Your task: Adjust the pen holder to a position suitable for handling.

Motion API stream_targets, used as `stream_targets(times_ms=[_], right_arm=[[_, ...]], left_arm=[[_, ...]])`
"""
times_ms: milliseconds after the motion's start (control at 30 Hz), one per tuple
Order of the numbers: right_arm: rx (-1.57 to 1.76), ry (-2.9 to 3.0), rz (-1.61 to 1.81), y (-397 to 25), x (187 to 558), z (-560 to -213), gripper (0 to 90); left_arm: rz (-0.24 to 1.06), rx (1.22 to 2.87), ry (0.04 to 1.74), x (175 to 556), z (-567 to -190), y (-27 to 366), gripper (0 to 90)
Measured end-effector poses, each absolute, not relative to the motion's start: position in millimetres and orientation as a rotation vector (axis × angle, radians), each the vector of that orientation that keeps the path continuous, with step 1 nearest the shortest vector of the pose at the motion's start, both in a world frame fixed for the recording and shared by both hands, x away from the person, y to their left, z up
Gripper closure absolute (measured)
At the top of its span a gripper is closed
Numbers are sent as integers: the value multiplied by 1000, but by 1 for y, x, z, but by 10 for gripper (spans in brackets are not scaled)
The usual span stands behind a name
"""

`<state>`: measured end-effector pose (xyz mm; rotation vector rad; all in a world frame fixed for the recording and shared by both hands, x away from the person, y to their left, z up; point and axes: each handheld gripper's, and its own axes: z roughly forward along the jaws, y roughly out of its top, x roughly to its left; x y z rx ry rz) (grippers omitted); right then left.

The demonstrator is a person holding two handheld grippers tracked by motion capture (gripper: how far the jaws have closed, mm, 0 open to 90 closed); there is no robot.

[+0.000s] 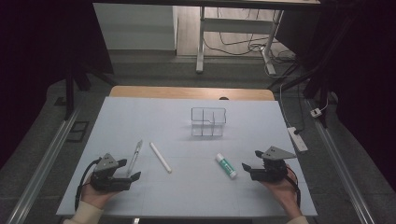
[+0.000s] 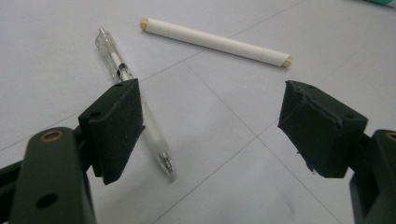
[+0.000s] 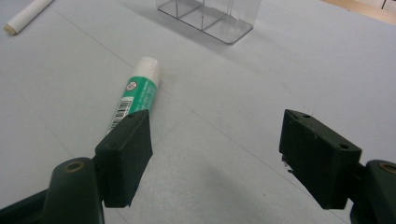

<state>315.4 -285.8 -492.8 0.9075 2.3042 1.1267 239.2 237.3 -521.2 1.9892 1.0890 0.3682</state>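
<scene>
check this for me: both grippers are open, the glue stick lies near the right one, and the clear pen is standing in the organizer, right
Not quite. The pen is not in the organizer; it lies flat on the table beside the left gripper, as the high view and the left gripper view show. The rest holds: both grippers are open, and the glue stick lies near the right gripper.

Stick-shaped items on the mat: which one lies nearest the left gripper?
The clear pen, right beside the left gripper; the white marker and green glue stick lie farther right.
</scene>
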Motion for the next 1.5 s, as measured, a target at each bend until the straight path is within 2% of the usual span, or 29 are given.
stream_targets(times_ms=[667, 1500], right_arm=[[957, 2269, 1139, -271, 349, -489, 295], [1017, 2260, 1075, -259, 385, -499, 416]], left_arm=[[382, 1997, 1090, 241, -522, 238, 223], [383, 2013, 1080, 241, -522, 235, 226]])
